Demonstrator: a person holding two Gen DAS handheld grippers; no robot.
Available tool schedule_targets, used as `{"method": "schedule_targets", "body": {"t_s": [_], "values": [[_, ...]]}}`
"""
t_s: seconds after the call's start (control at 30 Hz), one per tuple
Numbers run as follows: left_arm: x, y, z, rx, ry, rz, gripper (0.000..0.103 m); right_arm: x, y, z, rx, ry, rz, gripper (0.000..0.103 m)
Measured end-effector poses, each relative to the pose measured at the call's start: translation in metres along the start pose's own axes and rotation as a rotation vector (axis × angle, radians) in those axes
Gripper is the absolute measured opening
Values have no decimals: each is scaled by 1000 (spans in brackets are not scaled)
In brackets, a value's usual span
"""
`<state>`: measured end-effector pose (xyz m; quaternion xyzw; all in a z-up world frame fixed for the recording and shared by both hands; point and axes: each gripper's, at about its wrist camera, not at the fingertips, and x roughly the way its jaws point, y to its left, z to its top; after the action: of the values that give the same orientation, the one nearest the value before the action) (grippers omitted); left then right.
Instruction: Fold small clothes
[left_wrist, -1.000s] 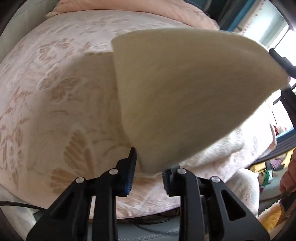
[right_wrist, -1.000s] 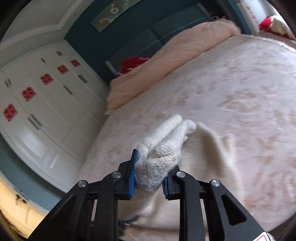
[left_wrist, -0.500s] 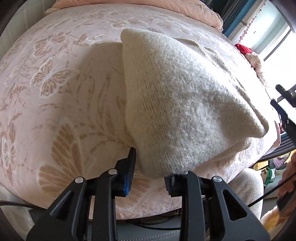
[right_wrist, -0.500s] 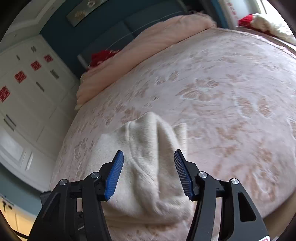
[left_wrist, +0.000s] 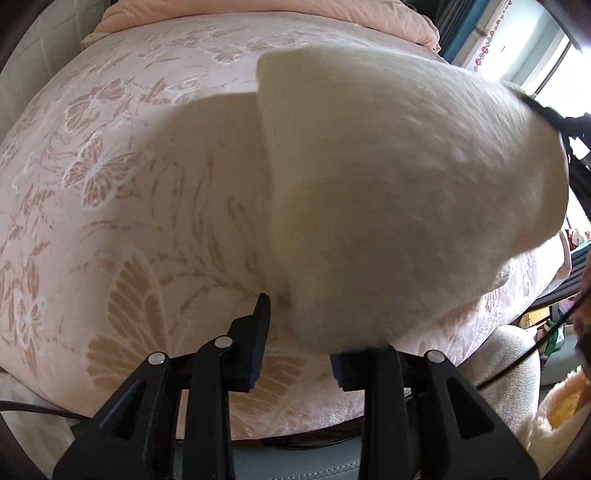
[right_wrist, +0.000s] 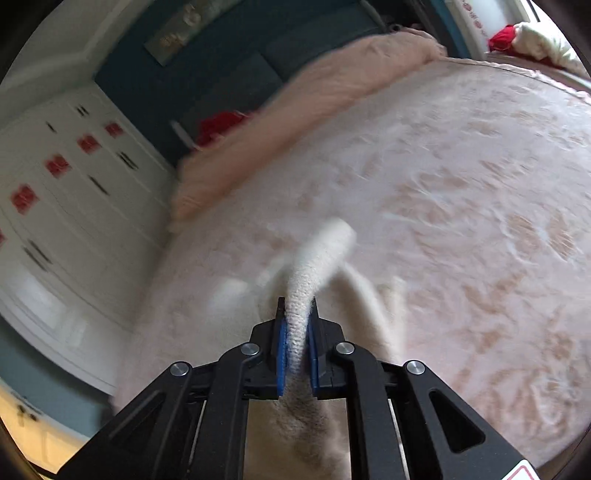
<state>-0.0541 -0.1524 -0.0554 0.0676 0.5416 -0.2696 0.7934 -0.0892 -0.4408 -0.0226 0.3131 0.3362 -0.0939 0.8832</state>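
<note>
On my right tool (right_wrist: 297, 325) the blue pads are closing on a bunched ridge of the cream knit garment (right_wrist: 317, 266); the cloth is pinched between them and runs forward out of the jaws as a narrow roll, its long axis pointing away from me and a little to the right, over the bed (right_wrist: 461, 192). More of the same cloth hangs below the jaws. My left tool (left_wrist: 299, 347) stands partly apart. The garment (left_wrist: 399, 192) bulges up just ahead of it and drapes over the right-hand pad, while the left pad is clear of it. I cannot tell if anything is gripped there. From this side the cloth spreads wide, stretching from the tool toward the upper right, raised above the butterfly-patterned bed cover (left_wrist: 110, 192).
</note>
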Motion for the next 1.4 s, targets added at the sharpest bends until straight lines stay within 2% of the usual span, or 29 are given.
{"method": "schedule_targets", "body": {"t_s": [0.03,0.07,0.1,0.17,0.23,0.27,0.33,0.37,0.5,0.67,0.7,0.73,0.77,0.87,0.93,1.03,1.07,1.1,1.13,1.23,1.27,1.3,1.33,1.4], "values": [[2,-1,0,5,2,3,29,23,-12,-9,-5,75,-56,10],[4,-2,0,7,6,8,29,38,-21,-18,14,145,-70,10],[6,-2,0,8,11,12,29,45,-27,-25,46,167,-55,11],[8,-1,-1,-2,17,14,29,26,-26,-23,87,102,-10,16],[6,-1,-1,3,20,18,29,-8,-15,-20,82,16,-17,20],[3,-1,-1,5,19,18,29,-17,-10,-21,66,2,-19,22],[-1,-2,-3,6,18,17,29,-34,0,-25,33,-3,-28,43],[-2,-2,-4,6,19,14,28,-39,4,-28,8,5,-45,46],[-23,-5,-11,8,-7,-33,27,-48,13,-52,-60,50,-65,47],[-58,-12,-6,-2,-77,-79,33,-23,14,-76,-91,104,-88,47],[-63,-14,-3,0,-97,-86,34,-19,13,-77,-85,109,-89,40],[-65,-16,2,2,-115,-86,34,-19,12,-77,-77,114,-76,19],[-64,-18,8,3,-129,-72,34,-21,13,-75,-70,110,-61,13],[-42,-18,17,-5,-99,-10,34,-49,11,-66,-40,44,3,9],[-23,-12,16,-27,-48,21,36,-55,3,-66,-40,37,-44,0],[-16,-8,8,-35,-52,52,37,-20,-30,-83,-22,199,-200,0],[-15,-9,7,-30,-54,61,38,-16,-43,-90,44,233,-214,0],[-16,-11,6,-23,-54,67,38,-20,-46,-90,75,219,-189,0],[-19,-12,5,-15,-58,67,37,-38,-41,-86,93,139,-139,1],[-33,-14,6,-14,-75,39,38,-66,-10,-67,41,29,-61,14],[-37,-14,7,-27,-78,23,38,-65,0,-62,7,33,-37,23],[-38,-14,7,-36,-78,15,39,-62,9,-58,-23,45,-21,51],[-39,-14,8,-40,-78,14,39,-57,17,-56,-55,46,-14,64],[-38,-15,10,-49,-75,21,39,-35,27,-59,-95,85,-17,64]]}}
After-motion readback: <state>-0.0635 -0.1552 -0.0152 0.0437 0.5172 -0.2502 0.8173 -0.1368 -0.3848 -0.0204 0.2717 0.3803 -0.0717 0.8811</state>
